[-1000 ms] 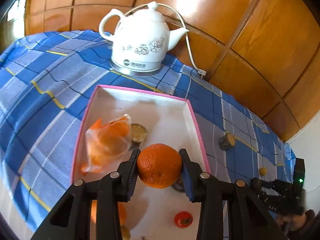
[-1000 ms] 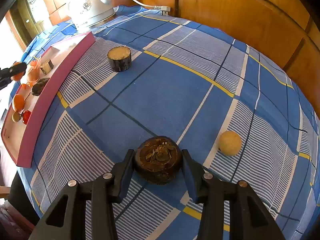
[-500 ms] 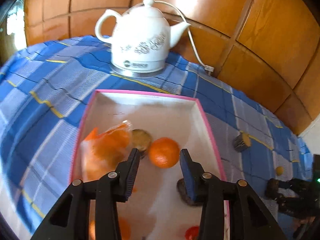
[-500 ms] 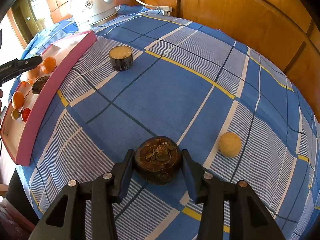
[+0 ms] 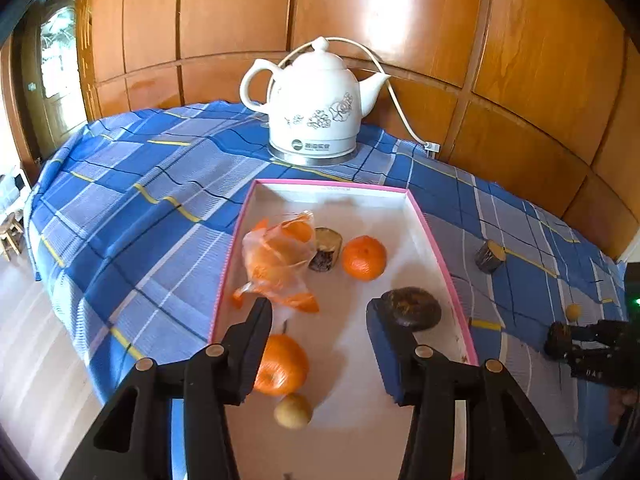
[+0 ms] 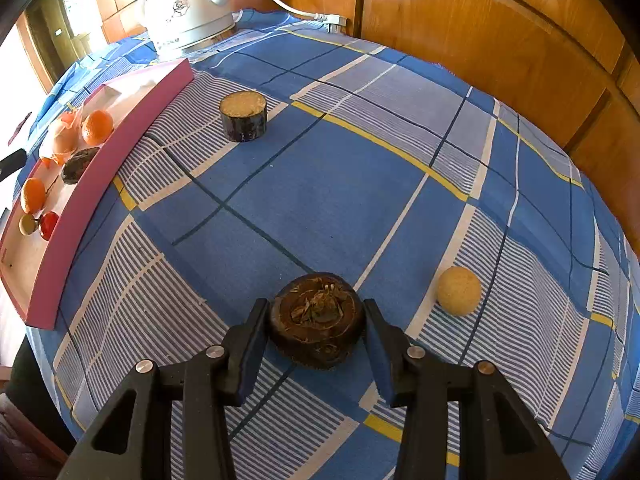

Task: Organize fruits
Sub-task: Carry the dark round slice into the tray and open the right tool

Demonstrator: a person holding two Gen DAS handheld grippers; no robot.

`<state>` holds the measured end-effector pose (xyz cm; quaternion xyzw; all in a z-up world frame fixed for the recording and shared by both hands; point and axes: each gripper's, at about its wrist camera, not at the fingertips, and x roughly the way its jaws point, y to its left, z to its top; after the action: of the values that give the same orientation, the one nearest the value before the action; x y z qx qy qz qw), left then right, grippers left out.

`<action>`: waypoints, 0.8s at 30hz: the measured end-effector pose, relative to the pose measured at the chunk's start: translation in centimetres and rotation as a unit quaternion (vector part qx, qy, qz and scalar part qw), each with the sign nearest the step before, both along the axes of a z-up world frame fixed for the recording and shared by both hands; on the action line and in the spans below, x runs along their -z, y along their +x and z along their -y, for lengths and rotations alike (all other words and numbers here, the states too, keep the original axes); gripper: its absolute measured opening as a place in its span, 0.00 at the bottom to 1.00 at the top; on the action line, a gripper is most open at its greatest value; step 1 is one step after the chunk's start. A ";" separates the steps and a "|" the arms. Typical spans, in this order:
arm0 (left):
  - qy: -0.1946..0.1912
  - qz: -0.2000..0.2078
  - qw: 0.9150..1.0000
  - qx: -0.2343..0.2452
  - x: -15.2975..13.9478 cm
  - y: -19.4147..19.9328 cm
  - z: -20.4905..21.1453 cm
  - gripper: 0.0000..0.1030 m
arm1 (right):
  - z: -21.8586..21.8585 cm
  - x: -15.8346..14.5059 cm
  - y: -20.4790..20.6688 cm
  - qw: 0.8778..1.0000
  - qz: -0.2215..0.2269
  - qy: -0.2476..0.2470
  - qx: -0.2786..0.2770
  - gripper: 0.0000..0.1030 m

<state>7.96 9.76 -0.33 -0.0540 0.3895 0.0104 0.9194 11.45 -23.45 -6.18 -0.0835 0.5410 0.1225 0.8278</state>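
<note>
- While held over the pink-rimmed tray [image 5: 436, 248], the left gripper [image 5: 320, 332] is seen with jaws spread and just opening wider; nothing is pinched.
- An orange [image 5: 364, 258] is noted at mid-frame inside the tray, apart from the pads, beside a bagged orange [image 5: 280, 260] and a brown stump [image 5: 326, 248].
- A dark fruit [image 5: 412, 308] lies by the right pad.
- At lower centre of the right view, the right gripper [image 6: 316, 332] is pressed onto a dark round fruit [image 6: 316, 320] on the cloth [image 6: 320, 200].
- A tan ball [image 6: 458, 290] sits right of it; a cut stump [image 6: 243, 116] upper left.
</note>
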 end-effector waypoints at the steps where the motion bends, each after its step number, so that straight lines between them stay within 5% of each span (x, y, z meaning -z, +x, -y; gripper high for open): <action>1: 0.001 0.001 1.000 -0.002 -0.1 -0.4 -0.2 0.50 | 0.0 0.0 0.0 1.000 0.001 -0.001 0.000 0.45; 13: 0.006 0.008 0.999 -0.038 -0.2 -3.0 -2.4 0.66 | -0.3 -0.1 -0.3 1.000 0.013 -0.015 -0.002 0.45; 19: 0.008 0.011 0.998 -0.060 -0.1 -3.7 -4.1 0.67 | -1.0 -0.5 -0.1 0.999 0.010 -0.038 -0.005 0.45; 24: 0.002 0.013 0.995 -0.095 -0.1 -4.0 -6.4 0.67 | -2.5 -4.0 -0.5 0.998 0.056 -0.006 -0.005 0.45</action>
<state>3.98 16.16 -0.24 -0.0889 0.3702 0.0977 0.9195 10.98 -20.95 -2.15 -0.0979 0.4944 0.1191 0.8554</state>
